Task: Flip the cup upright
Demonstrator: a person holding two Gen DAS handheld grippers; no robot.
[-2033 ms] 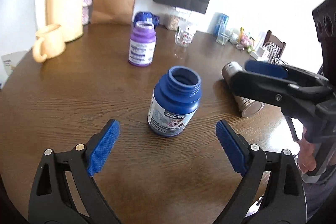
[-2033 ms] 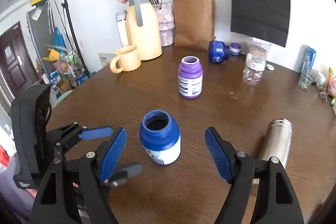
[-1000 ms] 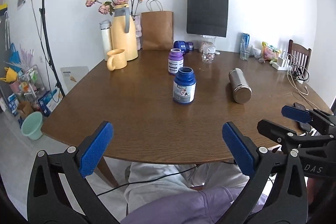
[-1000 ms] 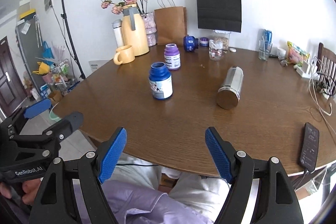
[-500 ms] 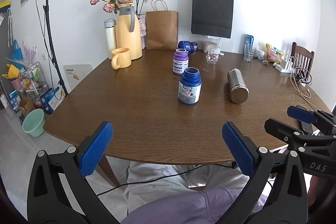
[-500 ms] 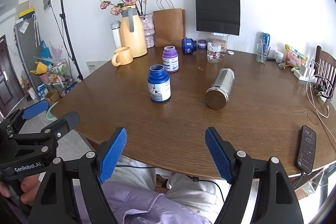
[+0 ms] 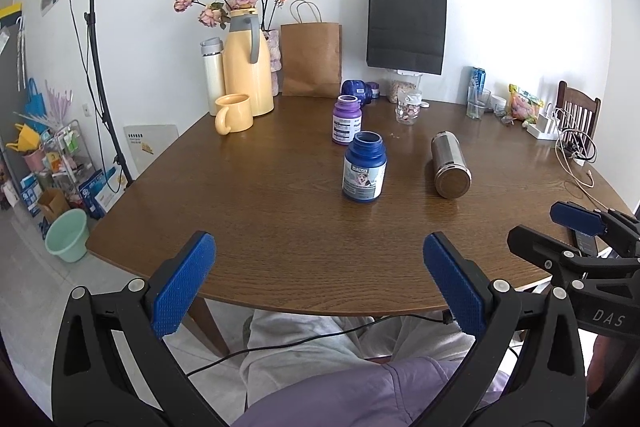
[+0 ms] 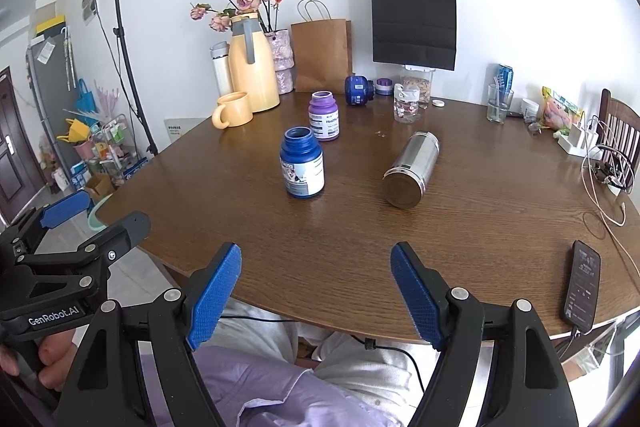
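Steel cup (image 8: pixel 412 169) lies sideways; "GenRobot.AI" left hand-held gripper (image 7: pixel 320 285) and right hand-held gripper (image 8: pixel 316 293) gape.

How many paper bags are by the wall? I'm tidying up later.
2: a brown paper bag standing at the table's back edge beside the yellow jug, and a black paper bag to its right.

– Where's the steel cup (image 7: pixel 451 165)?
– Lying on its side on the table (image 7: pixel 260 211), right of the upright blue jar (image 7: pixel 364 173).
– And the left gripper (image 7: pixel 318 283)?
– Spread wide, empty, near the table's edge.
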